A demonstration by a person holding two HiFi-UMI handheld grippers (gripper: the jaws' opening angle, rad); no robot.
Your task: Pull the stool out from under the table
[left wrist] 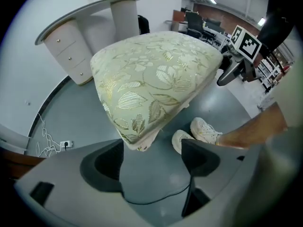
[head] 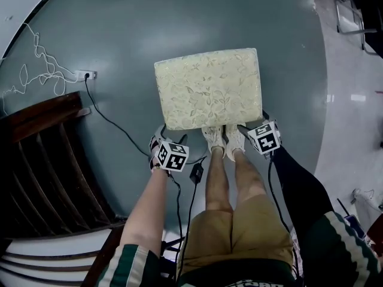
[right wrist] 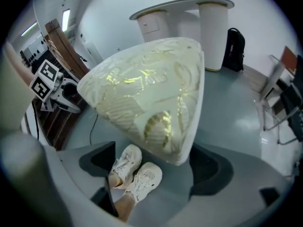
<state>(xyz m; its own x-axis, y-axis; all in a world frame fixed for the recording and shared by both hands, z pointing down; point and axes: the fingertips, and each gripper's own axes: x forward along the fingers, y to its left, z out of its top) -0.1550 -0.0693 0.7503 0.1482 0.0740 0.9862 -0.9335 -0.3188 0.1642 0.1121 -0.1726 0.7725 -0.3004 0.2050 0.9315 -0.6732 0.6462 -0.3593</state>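
The stool [head: 209, 87] has a cream cushion with a gold leaf pattern and stands on the grey floor, out in the open and away from the white table [left wrist: 90, 13]. My left gripper [head: 164, 141] hovers at its near left corner, pointing down. In the left gripper view the stool's corner [left wrist: 137, 136] hangs just beyond the left gripper [left wrist: 151, 162], whose jaws stand apart and touch nothing. My right gripper [head: 254, 124] is at the near right corner. In the right gripper view the stool [right wrist: 151, 89] fills the middle, with the right gripper [right wrist: 151, 167] open beneath its corner.
The person's white shoes [head: 222, 139] stand against the stool's near edge between the grippers. A dark wooden slatted piece [head: 48, 160] lies at the left, near a wall socket [head: 87, 75] with a black cable. A black bag [right wrist: 235, 44] leans by the table's pillar.
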